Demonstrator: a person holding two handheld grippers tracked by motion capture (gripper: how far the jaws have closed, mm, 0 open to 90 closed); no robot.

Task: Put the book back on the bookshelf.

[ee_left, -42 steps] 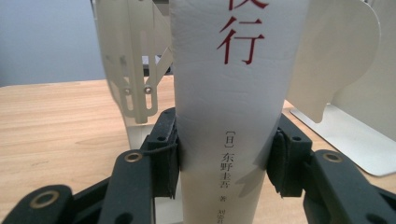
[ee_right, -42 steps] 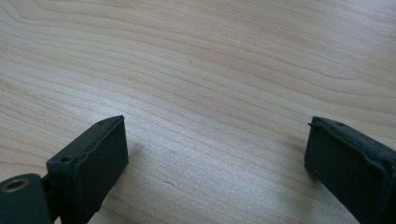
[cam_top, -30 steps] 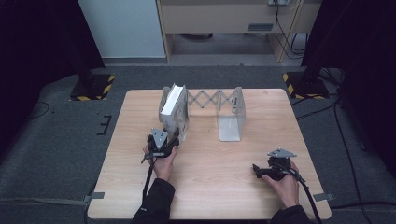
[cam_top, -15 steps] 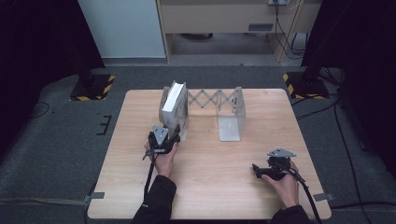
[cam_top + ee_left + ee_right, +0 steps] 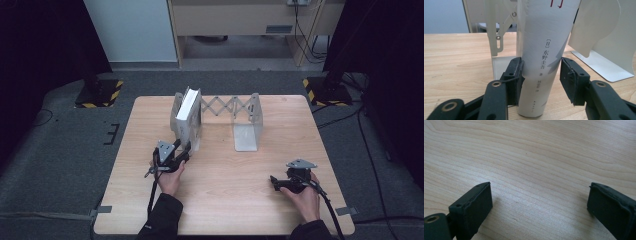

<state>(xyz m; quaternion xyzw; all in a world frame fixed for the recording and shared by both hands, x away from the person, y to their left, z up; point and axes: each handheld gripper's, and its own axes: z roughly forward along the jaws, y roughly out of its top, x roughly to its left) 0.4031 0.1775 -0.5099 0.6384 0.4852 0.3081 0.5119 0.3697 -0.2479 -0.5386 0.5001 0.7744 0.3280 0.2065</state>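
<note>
Book (image 5: 541, 50): a white volume standing upright, spine toward the left gripper's camera, at the left end of the rack (image 5: 247, 112), about 11 o'clock from the table's (image 5: 225, 200) middle.
Rack: an expanding metal bookend (scissor links join its two plates); the book leans against the left plate (image 5: 496, 32), the right plate (image 5: 252, 107) stands well apart at 1 o'clock.
Left gripper (image 5: 541, 77): jaws spread around the spine's lower part; the left pad (image 5: 515, 75) seems to touch the cover, the right pad (image 5: 571, 77) stands just clear, so it isn't clamped.
Right gripper (image 5: 539, 202): jaws wide apart over bare wood, holding nothing, at 4 o'clock near the table's front edge.
</note>
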